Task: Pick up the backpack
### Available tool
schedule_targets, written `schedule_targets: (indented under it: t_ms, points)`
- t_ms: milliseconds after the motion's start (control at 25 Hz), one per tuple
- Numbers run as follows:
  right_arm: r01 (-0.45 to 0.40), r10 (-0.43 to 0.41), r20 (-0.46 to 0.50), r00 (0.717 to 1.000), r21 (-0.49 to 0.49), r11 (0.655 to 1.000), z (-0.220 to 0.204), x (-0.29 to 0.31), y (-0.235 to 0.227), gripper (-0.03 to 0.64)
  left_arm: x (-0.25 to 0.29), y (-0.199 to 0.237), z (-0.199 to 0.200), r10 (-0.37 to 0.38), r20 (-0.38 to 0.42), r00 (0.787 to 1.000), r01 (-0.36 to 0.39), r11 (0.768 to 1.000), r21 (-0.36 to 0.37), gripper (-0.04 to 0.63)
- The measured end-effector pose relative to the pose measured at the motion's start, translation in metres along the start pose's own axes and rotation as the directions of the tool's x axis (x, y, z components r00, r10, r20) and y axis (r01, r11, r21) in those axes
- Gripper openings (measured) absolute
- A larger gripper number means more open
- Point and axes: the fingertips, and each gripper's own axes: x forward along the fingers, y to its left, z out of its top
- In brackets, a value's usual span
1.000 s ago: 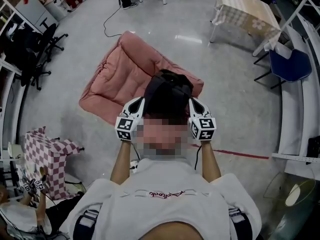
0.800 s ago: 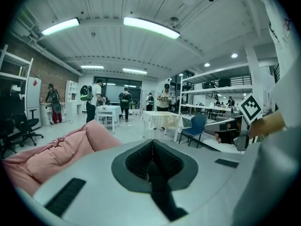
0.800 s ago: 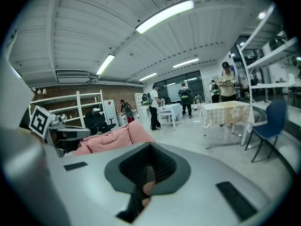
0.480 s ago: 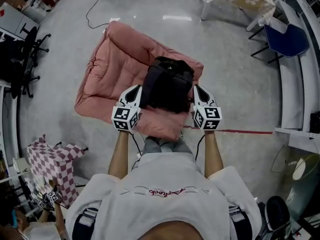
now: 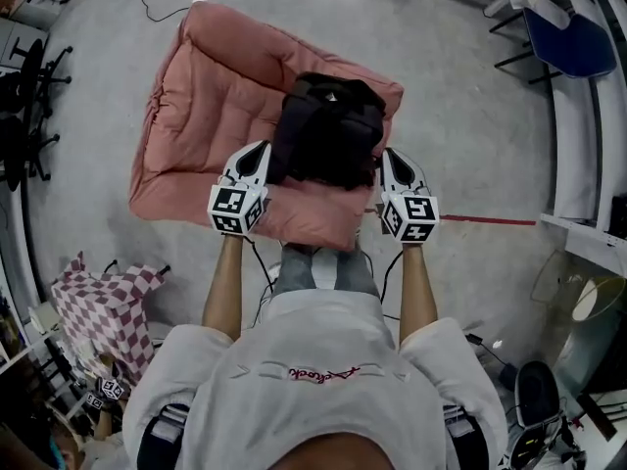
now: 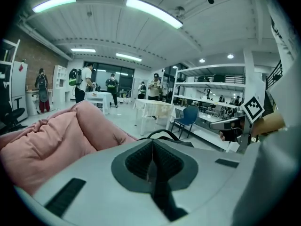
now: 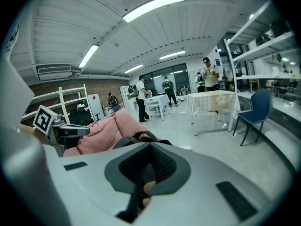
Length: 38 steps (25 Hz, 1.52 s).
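Observation:
A black backpack [image 5: 328, 130] lies on a big pink cushion [image 5: 211, 96] on the floor in the head view. My left gripper [image 5: 260, 149] is just off its left side and my right gripper [image 5: 389, 154] just off its right side, both pointing forward and a little down. Both are shut with nothing between the jaws. In the left gripper view the shut jaws [image 6: 152, 147] face the backpack's top handle [image 6: 162, 133] and the cushion [image 6: 51, 140]. The right gripper view shows its shut jaws [image 7: 150, 150], the handle [image 7: 142, 136] and the cushion [image 7: 101, 126] beyond.
A red line [image 5: 490, 220] runs on the floor at the right. A blue chair [image 5: 578, 42] and white shelving [image 5: 588, 164] stand at the right, a checked box [image 5: 103, 306] at the lower left, office chairs [image 5: 24, 116] at the far left. People [image 6: 84, 81] stand far off.
Both grippers have come down and forward to either side of the backpack. The cushion and backpack now sit closer and higher in the head view. The jaws stayed shut.

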Motion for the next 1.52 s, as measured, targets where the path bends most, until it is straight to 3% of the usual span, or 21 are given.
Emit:
schedule_targets:
  t_ms: [480,880,960,1040,1200,1320,1520]
  points:
    - [-0.022,0.024,-0.108,0.994,0.016,1.000,-0.077,0.029,0.000,0.019,0.025,0.015,-0.067,0.001,-0.056,0.998,-0.004,0.999,-0.053,0.011]
    - [-0.064,0.066,-0.131,0.989,0.022,0.998,-0.116,0.050,-0.003,0.023,0.054,0.029,-0.097,-0.017,-0.061,0.998,0.013,0.998,-0.056,0.016]
    - [-0.082,0.084,-0.126,0.989,0.021,0.996,-0.119,0.055,-0.004,0.058,0.060,0.029,-0.101,-0.030,-0.063,0.998,0.028,0.999,-0.043,0.062]
    - [-0.099,0.100,-0.118,0.988,0.017,0.995,-0.121,0.061,-0.005,0.157,0.066,0.029,-0.104,-0.042,-0.071,0.997,0.042,0.999,-0.015,0.161]
    - [-0.118,0.117,-0.121,0.986,-0.004,0.993,-0.128,0.071,-0.009,0.232,0.076,0.026,-0.112,-0.087,-0.084,0.993,0.090,0.995,0.035,0.267]
    - [-0.143,0.139,-0.138,0.981,-0.024,0.989,-0.134,0.080,-0.010,0.269,0.086,0.030,-0.117,-0.112,-0.069,0.991,0.113,0.993,0.016,0.321]
    - [-0.195,0.184,-0.153,0.971,-0.059,0.979,-0.137,0.095,-0.010,0.290,0.105,0.028,-0.116,-0.179,-0.082,0.980,0.180,0.984,0.011,0.356]
